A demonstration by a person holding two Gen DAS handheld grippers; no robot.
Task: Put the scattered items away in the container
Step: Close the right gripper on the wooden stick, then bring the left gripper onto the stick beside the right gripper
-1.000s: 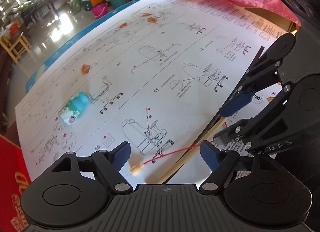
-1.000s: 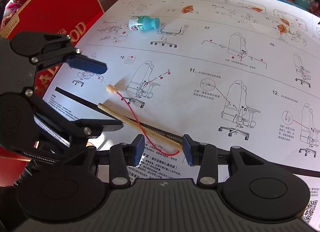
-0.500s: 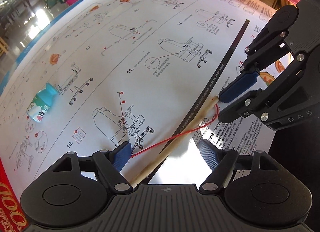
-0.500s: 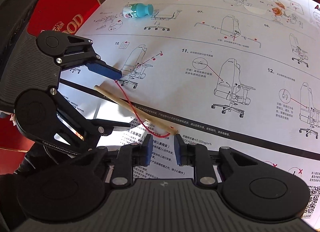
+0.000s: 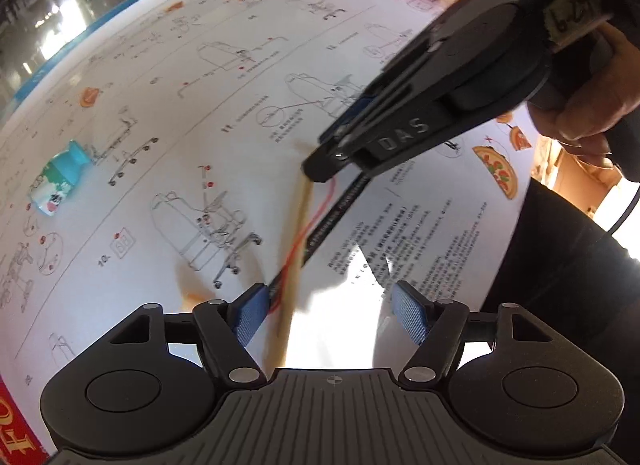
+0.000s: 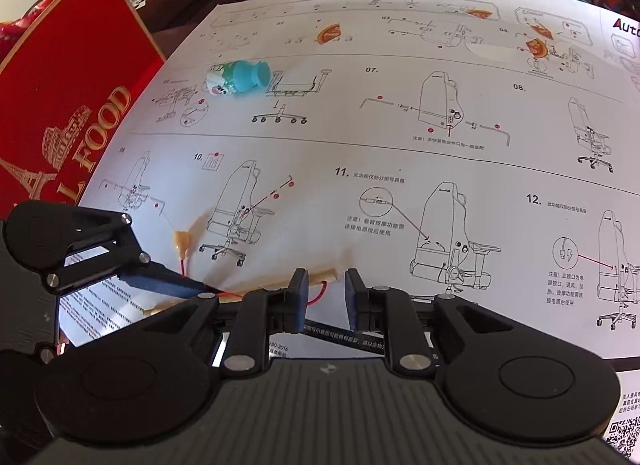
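Two hand-held grippers meet over one thin wooden stick [image 5: 298, 249] with a red string [image 5: 320, 209] tied to it, lying near the front edge of the instruction sheet [image 6: 400, 137] that covers the counter. The right hand-held gripper [image 6: 323, 297] has its jaws narrowing around the far end of the stick; the tip sits between the blue pads, and I cannot tell whether they press it yet. The left hand-held gripper [image 5: 328, 315] stands wide, its jaws closing slowly, the stick's near end passing just beside its left pad [image 5: 250, 315]. A small tan bead [image 6: 181, 243] hangs at the string's loose end.

Most of the sheet lies bare, with plenty of open paper toward the far edge. A small teal bottle [image 6: 240, 77] rests on its side well apart from the stick, up by the left border. The sheet shows chair assembly drawings numbered "07." through "12." and Chinese text. Beside the sheet's left edge lies a red box [image 6: 60, 113] lettered "FOOD" in gold with an Eiffel Tower drawing; what it contains is hidden. "DAS" is printed on the right gripper's arm, and a handwritten tag reads "b-29".
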